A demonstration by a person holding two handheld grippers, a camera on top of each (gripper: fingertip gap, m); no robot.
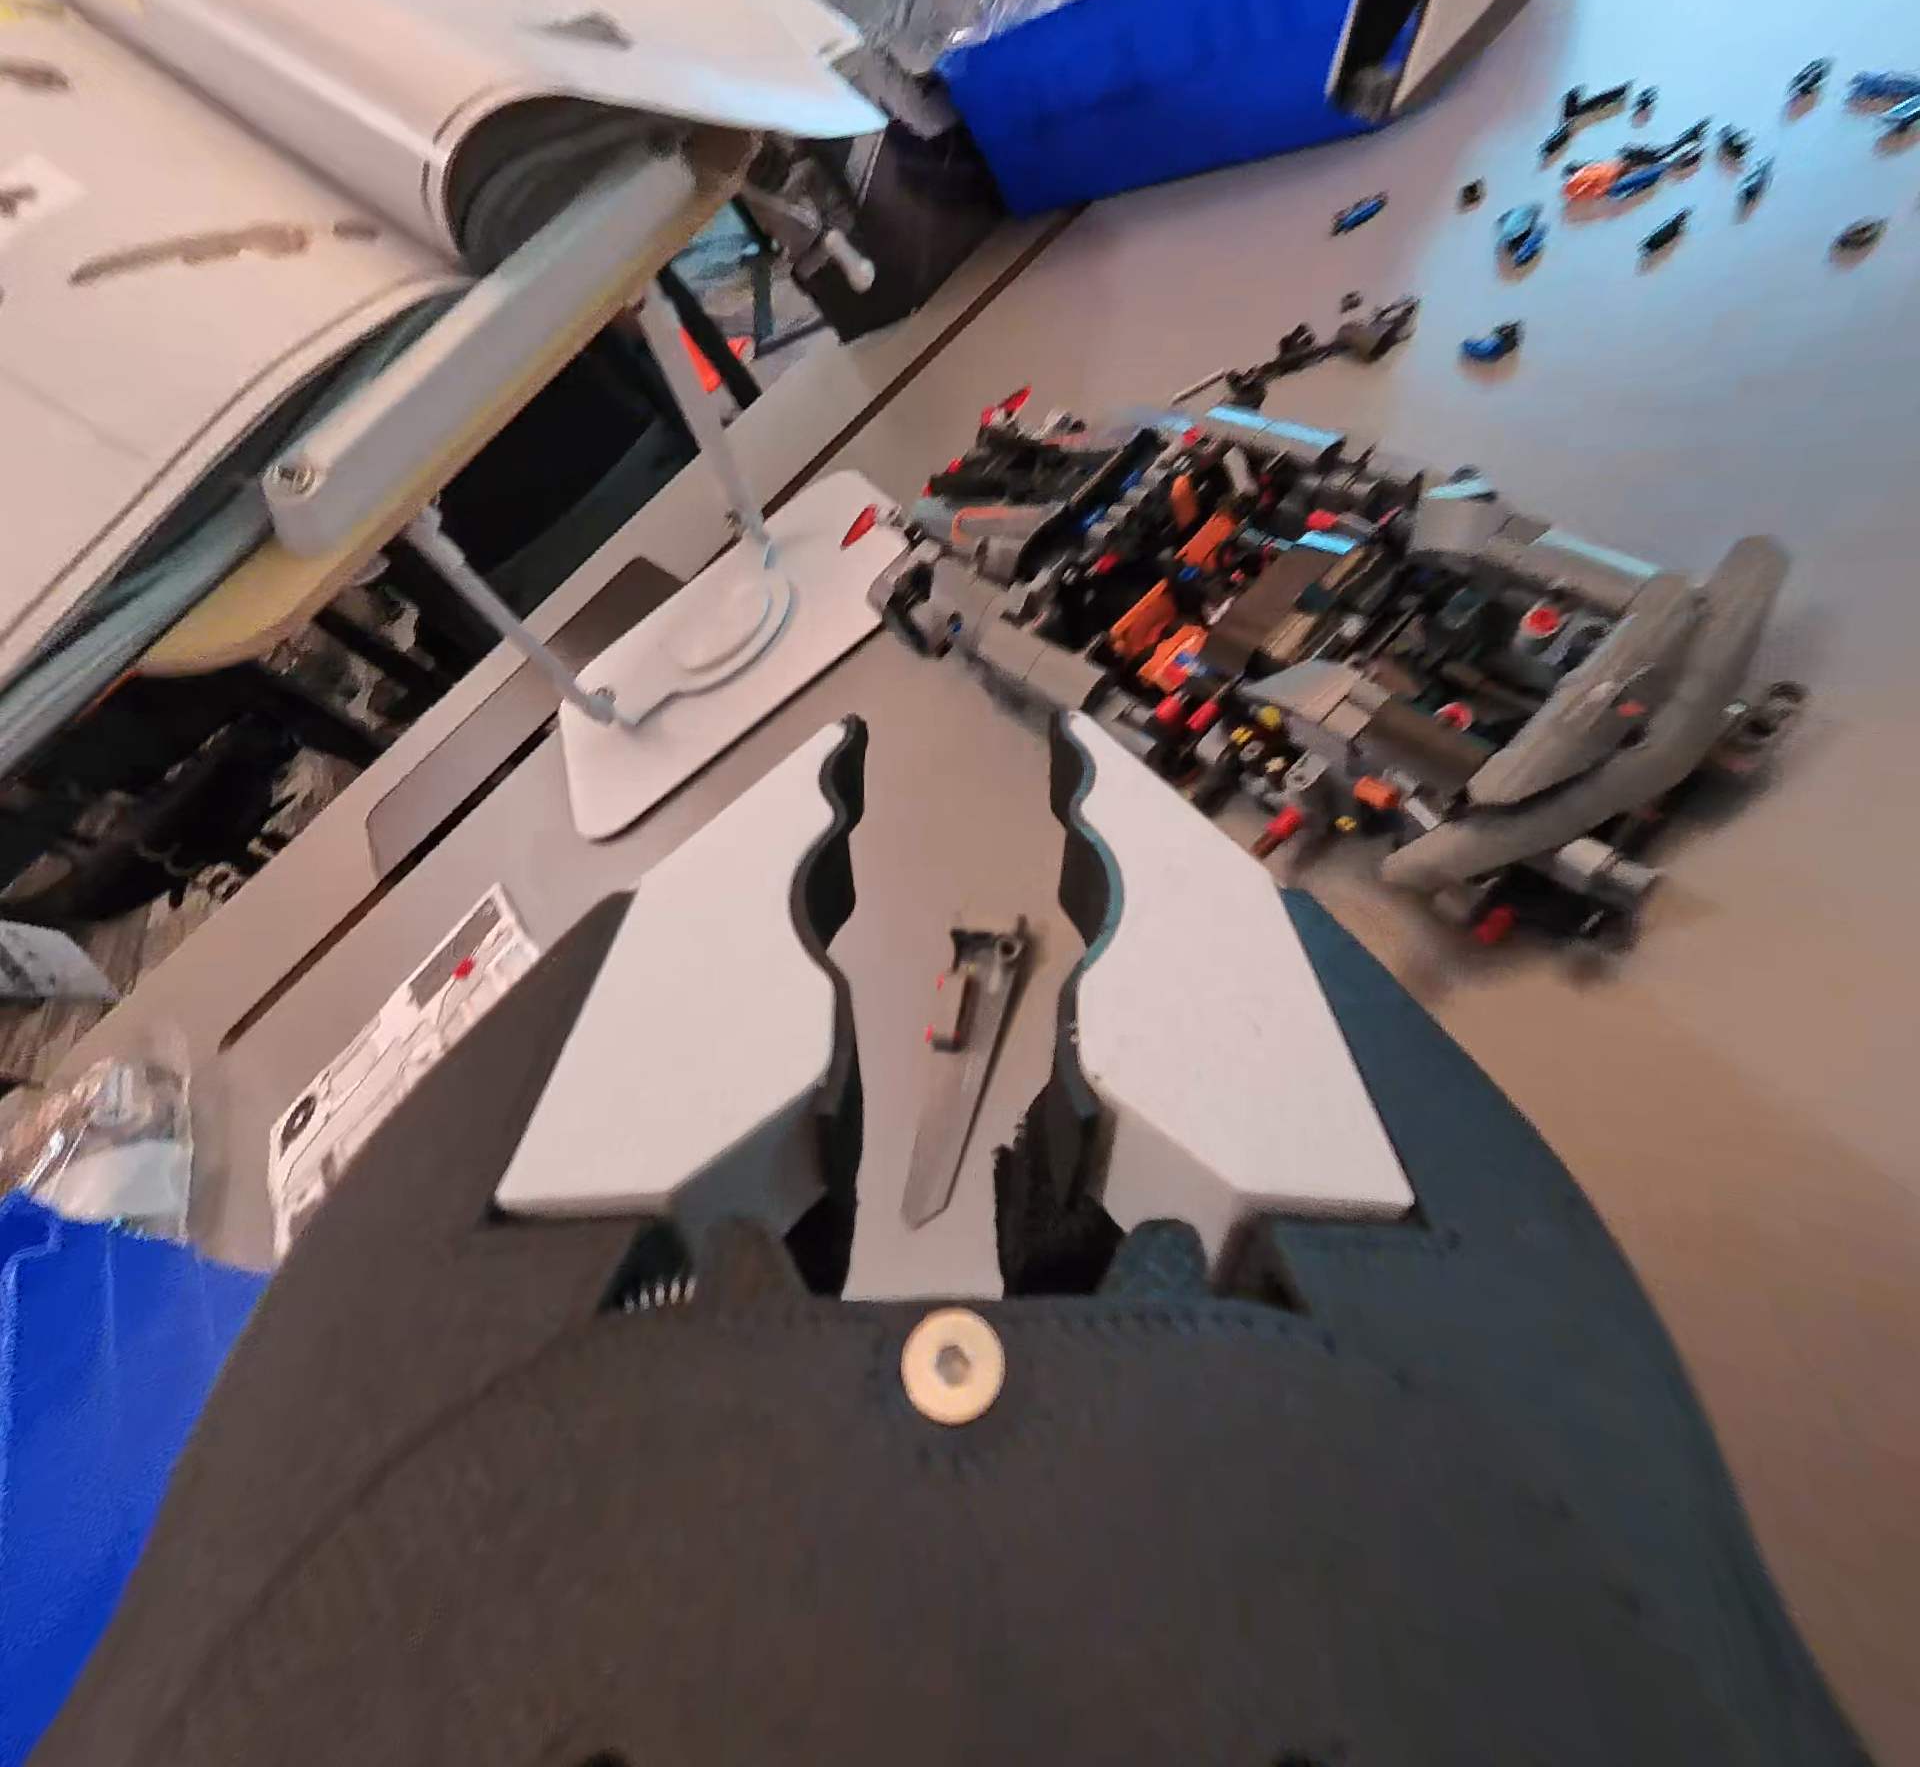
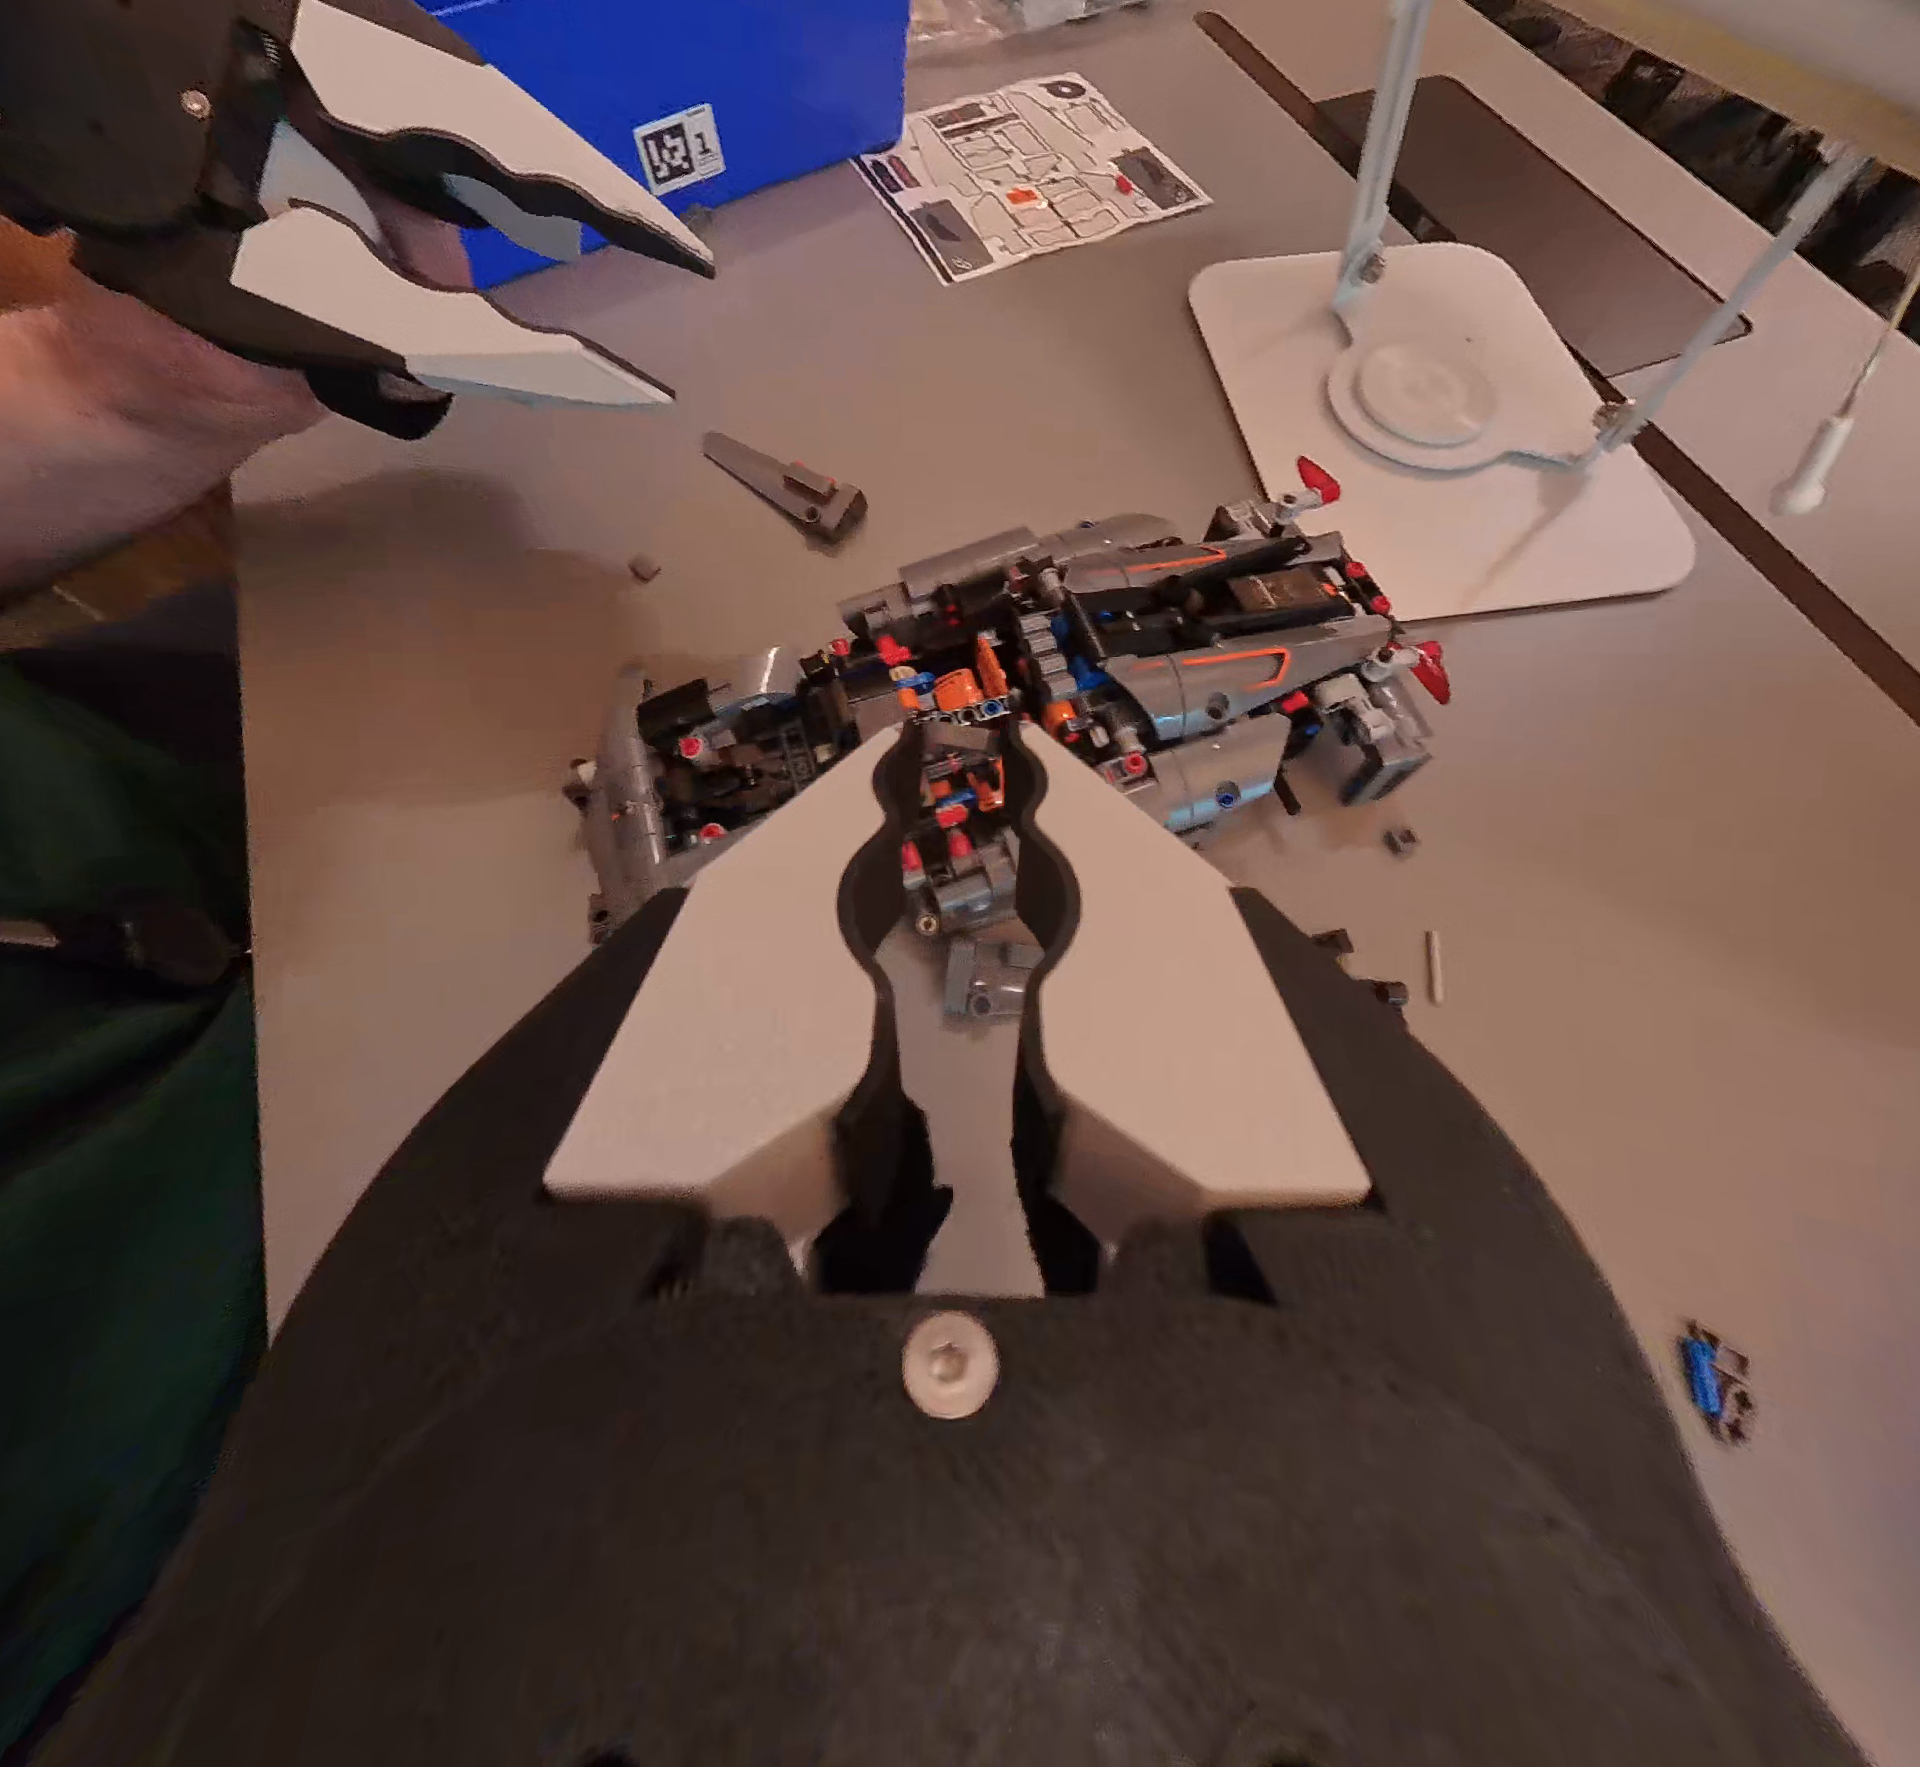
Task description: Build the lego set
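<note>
The grey bench carries the half-built lego car just ahead of the right hand-held gripper — fingers apart, empty. The left hand-held gripper hovers, parted, above a grey wedge piece — nothing gripped.

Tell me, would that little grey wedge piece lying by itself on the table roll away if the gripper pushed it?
Probably not: the grey wedge piece looks flat-sided, so it should slide. It seems small, stiff plastic, likely light. The left gripper stands open above it.
</note>
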